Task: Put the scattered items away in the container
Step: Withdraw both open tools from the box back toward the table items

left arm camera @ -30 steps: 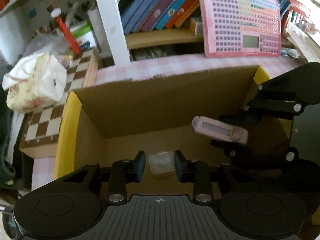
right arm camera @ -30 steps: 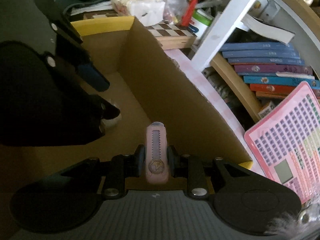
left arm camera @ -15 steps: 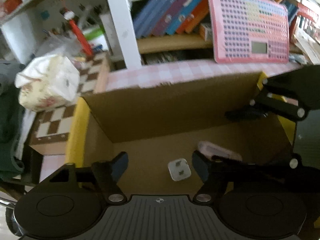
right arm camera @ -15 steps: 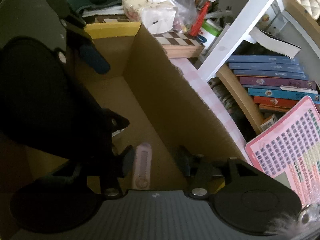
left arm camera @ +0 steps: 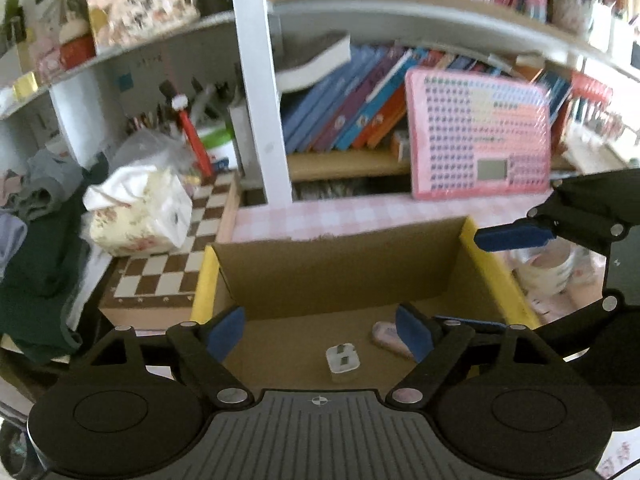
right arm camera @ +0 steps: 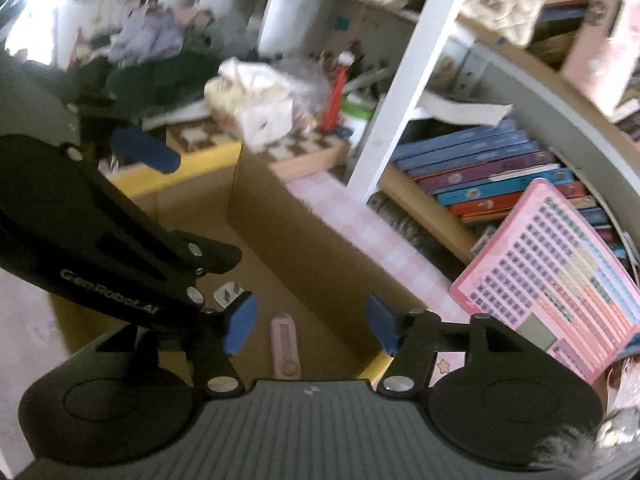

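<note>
Cardboard box [left arm camera: 336, 280] w/ square white plug [left arm camera: 342, 361], pink cutter [right arm camera: 285, 347].

Left tool [left arm camera: 320, 330] spread, empty, above cardboard box [left arm camera: 332, 280]; white plug [left arm camera: 342, 362], pink cutter [left arm camera: 390, 334] on floor.

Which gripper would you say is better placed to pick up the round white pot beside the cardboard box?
Probably right: the open right gripper hangs at the box wall nearest the pot; the left gripper is farther.

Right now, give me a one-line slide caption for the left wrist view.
Open left gripper above cardboard box holding white plug adapter and pink utility knife.
</note>
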The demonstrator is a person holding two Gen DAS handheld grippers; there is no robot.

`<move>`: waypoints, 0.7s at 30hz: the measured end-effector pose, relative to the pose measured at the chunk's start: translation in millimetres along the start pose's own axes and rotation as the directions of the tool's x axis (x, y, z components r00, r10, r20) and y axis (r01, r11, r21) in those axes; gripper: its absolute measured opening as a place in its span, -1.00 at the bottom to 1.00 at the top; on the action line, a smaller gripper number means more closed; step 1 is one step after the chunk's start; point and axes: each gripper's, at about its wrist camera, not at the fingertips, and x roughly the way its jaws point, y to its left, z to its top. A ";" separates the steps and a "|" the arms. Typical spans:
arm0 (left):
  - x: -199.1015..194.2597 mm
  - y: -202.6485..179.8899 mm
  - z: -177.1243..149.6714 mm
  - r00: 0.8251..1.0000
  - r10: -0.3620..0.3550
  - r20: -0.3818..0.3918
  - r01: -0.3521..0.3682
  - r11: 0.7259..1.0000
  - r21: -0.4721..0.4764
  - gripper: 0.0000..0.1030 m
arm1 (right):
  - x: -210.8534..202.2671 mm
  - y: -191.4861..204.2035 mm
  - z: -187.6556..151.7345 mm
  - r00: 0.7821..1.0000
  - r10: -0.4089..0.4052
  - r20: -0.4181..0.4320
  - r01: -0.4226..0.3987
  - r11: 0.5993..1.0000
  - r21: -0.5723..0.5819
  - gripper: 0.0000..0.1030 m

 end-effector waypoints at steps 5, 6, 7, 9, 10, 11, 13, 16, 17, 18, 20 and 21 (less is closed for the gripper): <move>-40.4 -1.5 -9.3 0.997 -0.023 0.075 0.023 1.000 0.002 0.73 | -39.7 6.9 -4.6 0.998 -0.015 0.055 0.011 0.998 0.065 0.29; -47.2 -1.7 -12.1 0.996 -0.027 0.083 0.027 1.000 0.001 0.75 | -47.3 9.5 -6.1 0.998 -0.018 0.064 0.014 0.997 0.072 0.31; -53.7 -2.1 -15.3 0.995 -0.033 0.089 0.033 0.999 0.002 0.75 | -54.7 12.7 -7.9 0.997 -0.023 0.073 0.018 0.997 0.076 0.35; -66.2 -2.7 -22.6 0.994 -0.042 0.101 0.042 0.999 0.007 0.77 | -69.7 20.5 -12.6 0.995 -0.035 0.089 0.028 0.996 0.084 0.39; -72.4 -3.3 -26.4 0.993 -0.044 0.106 0.043 0.999 0.010 0.78 | -76.8 24.3 -15.7 0.995 -0.041 0.094 0.033 0.996 0.088 0.40; -78.2 -3.8 -30.3 0.993 -0.045 0.111 0.044 0.999 0.014 0.80 | -82.0 27.6 -18.3 0.994 -0.046 0.098 0.036 0.995 0.094 0.43; -89.4 -4.6 -38.1 0.992 -0.045 0.117 0.043 0.999 0.020 0.84 | -94.3 35.6 -25.3 0.993 -0.051 0.105 0.039 0.993 0.115 0.46; -106.5 -5.2 -50.6 0.992 -0.045 0.120 0.042 0.999 0.030 0.85 | -111.0 48.1 -36.5 0.991 -0.070 0.114 0.054 0.990 0.134 0.51; -112.4 -5.7 -55.0 0.992 -0.044 0.121 0.040 0.999 0.034 0.86 | -116.0 52.4 -40.0 0.989 -0.082 0.119 0.066 0.989 0.132 0.54; -118.6 -6.6 -59.8 0.991 -0.043 0.124 0.039 0.998 0.041 0.87 | -120.9 56.9 -43.6 0.988 -0.096 0.124 0.079 0.988 0.131 0.55; -129.9 -8.0 -69.5 0.991 -0.043 0.128 0.036 0.998 0.054 0.89 | -130.8 66.4 -52.1 0.984 -0.125 0.130 0.107 0.985 0.134 0.58; -135.8 -8.8 -75.0 0.991 -0.042 0.129 0.034 0.998 0.058 0.91 | -135.6 70.7 -56.4 0.983 -0.133 0.130 0.114 0.984 0.140 0.58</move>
